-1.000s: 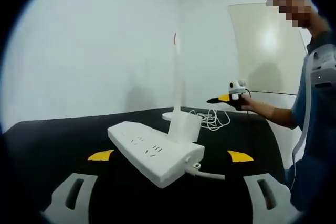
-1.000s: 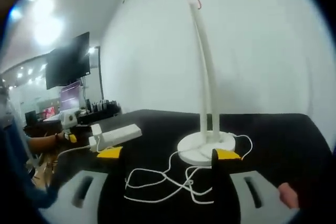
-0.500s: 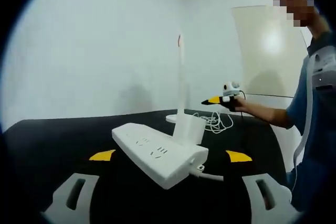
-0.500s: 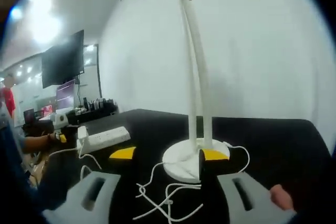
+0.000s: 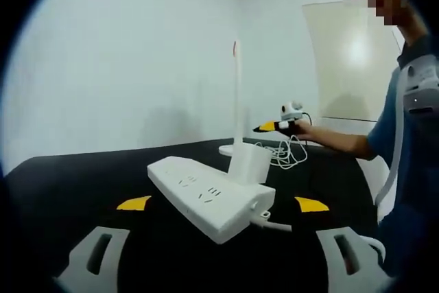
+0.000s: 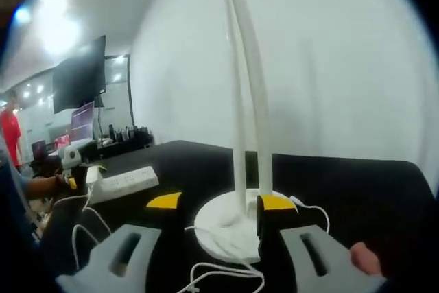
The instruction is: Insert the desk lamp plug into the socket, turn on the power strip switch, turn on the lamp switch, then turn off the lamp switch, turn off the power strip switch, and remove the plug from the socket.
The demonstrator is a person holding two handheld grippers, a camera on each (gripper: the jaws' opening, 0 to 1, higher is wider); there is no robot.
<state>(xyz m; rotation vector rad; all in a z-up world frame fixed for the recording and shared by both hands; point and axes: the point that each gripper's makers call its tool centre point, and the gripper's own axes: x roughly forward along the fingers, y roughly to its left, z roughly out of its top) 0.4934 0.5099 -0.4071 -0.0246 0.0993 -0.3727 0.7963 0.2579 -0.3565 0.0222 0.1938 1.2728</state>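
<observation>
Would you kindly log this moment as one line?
plug: in power strip | right tongs: open at lamp base | left tongs: open

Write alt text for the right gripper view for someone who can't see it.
A white desk lamp stands on a black table, its round base between the open right gripper's yellow-tipped jaws. Its white cord lies loosely in front, and a white power strip lies farther off to the left.
</observation>
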